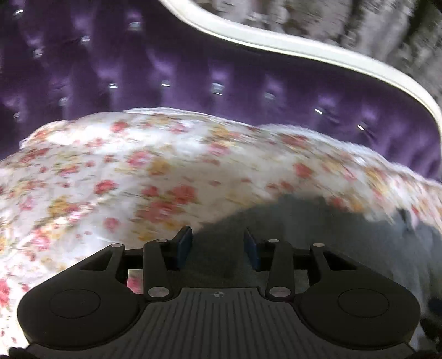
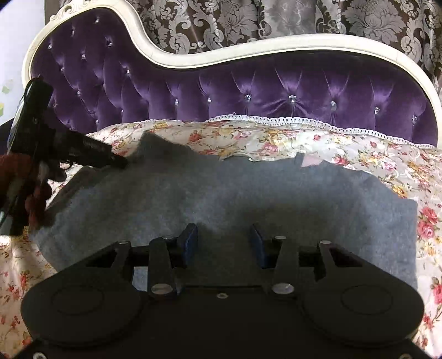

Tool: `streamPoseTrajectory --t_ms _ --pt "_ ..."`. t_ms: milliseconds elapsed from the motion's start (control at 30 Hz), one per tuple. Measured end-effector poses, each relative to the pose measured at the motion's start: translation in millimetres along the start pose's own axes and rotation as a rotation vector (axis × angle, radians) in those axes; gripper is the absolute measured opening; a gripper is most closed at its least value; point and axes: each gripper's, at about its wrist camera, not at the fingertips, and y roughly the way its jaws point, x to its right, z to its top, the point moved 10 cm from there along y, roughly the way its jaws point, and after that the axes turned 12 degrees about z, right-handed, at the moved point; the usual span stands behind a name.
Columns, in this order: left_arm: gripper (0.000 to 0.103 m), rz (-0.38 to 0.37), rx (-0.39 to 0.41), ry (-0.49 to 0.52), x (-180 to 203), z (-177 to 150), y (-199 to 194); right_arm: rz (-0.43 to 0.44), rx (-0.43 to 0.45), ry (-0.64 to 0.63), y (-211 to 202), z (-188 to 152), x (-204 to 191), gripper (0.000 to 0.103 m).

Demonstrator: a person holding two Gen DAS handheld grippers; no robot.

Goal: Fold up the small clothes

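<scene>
A grey fuzzy garment (image 2: pixel 221 190) lies spread on the floral cover (image 2: pixel 304 143) of a sofa. My right gripper (image 2: pixel 224 245) is open and empty, its blue pads just above the garment's near middle. My left gripper (image 1: pixel 218 245) is open over the garment's left edge (image 1: pixel 304 229); that view is blurred. In the right wrist view the left gripper (image 2: pixel 121 163) reaches in from the left, its tip at the garment's raised upper left corner; I cannot tell from there whether it touches the cloth.
The purple tufted sofa back (image 2: pixel 248 91) with a white carved frame (image 2: pixel 193 58) rises behind the seat. A patterned curtain (image 2: pixel 276 22) hangs behind it. White lace trim (image 2: pixel 304 121) edges the floral cover at the back.
</scene>
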Motion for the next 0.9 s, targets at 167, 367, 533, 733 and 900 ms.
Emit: streamPoseTrajectory --t_ms 167,367,533,733,900 --pt "0.04 -0.063 0.069 0.033 8.0 -5.9 -46.5 -0.007 0.024 0.009 -6.3 4.9 -0.4 0.053" --pt "0.042 -0.174 0.123 0.254 58.1 -47.4 -90.7 0.021 0.038 -0.042 -3.3 10.2 -25.0 0.057" --pt "0.044 -0.164 0.078 0.301 55.0 -79.1 -72.8 -0.074 -0.061 -0.086 25.9 -1.0 -4.7 0.063" --pt "0.044 -0.178 0.065 0.277 53.9 -80.3 -72.6 -0.09 -0.011 0.011 15.4 9.4 9.1 0.067" --pt "0.045 -0.165 0.079 0.27 54.0 -81.7 -74.3 -0.07 0.0 -0.03 26.7 23.3 -5.2 0.069"
